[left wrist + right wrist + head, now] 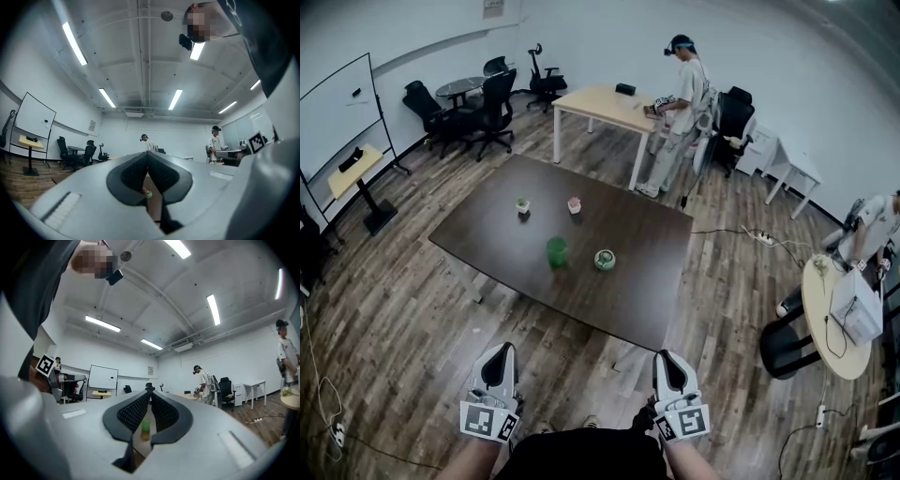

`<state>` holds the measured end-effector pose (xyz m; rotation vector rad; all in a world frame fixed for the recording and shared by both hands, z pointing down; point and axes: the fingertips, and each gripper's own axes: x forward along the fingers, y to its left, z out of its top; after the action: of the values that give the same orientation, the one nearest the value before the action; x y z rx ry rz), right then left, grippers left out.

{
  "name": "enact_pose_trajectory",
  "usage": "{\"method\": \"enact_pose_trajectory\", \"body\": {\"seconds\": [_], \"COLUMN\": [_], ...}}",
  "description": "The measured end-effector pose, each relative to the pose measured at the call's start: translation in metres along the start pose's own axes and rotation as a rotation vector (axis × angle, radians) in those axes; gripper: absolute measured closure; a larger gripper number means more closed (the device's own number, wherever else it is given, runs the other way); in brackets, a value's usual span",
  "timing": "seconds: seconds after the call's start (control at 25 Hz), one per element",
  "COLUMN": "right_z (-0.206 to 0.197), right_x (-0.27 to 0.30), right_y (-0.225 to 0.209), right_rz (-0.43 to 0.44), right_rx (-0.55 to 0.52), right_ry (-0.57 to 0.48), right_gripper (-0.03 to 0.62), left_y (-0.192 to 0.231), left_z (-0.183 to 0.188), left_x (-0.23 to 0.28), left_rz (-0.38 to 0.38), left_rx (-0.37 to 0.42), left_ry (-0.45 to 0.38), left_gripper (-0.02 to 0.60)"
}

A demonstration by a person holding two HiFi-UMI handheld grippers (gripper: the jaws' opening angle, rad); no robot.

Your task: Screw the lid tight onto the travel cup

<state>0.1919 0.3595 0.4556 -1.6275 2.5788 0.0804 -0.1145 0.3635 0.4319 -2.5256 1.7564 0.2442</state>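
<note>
A green travel cup (556, 251) stands upright on the dark table (647, 281), with its round green lid (605, 260) lying just to the right of it. Both grippers hang well short of the table's near edge, close to my body. My left gripper (498, 361) is shut with nothing in it, and my right gripper (671, 364) is shut and empty too. In the left gripper view the closed jaws (148, 157) leave a slit through which the lid (148, 194) shows far off. The right gripper view has the cup (146, 426) in the slit below its closed jaws (150, 392).
Two small potted items (522, 204) (574, 204) sit on the table's far half. A person (680, 112) stands at a light wooden table (600, 105) behind. Office chairs (492, 112), a whiteboard (337, 117), a round table (830, 319) and floor cables (764, 240) surround the area.
</note>
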Motion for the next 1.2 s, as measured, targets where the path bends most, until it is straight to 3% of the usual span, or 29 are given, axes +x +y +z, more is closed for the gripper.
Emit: {"method": "enact_pose_trajectory", "body": {"seconds": [0.4,0.72,1.04,1.2], "right_z": [-0.014,-0.030,-0.026,-0.020], "right_x": [0.035,0.097,0.219,0.275], "right_y": [-0.040,-0.052,-0.070,-0.072], "right_rz": [0.065,0.097,0.025,-0.037], "right_rx": [-0.058,-0.029,-0.062,-0.084], "right_ry": [-0.010,0.007,0.000,0.010], "right_gripper": [0.583,0.583,0.583,0.583], "left_y": [-0.014,0.027,0.104,0.138], "left_z": [-0.013,-0.023,-0.037,-0.038], "left_x": [0.041,0.092,0.213,0.272], "left_rz": [0.044,0.082,-0.003,-0.080], "left_rx": [0.023,0.025,-0.004,-0.023], "left_ry": [-0.003,0.015,-0.022,-0.023], "left_gripper": [0.584,0.584,0.584,0.584]}}
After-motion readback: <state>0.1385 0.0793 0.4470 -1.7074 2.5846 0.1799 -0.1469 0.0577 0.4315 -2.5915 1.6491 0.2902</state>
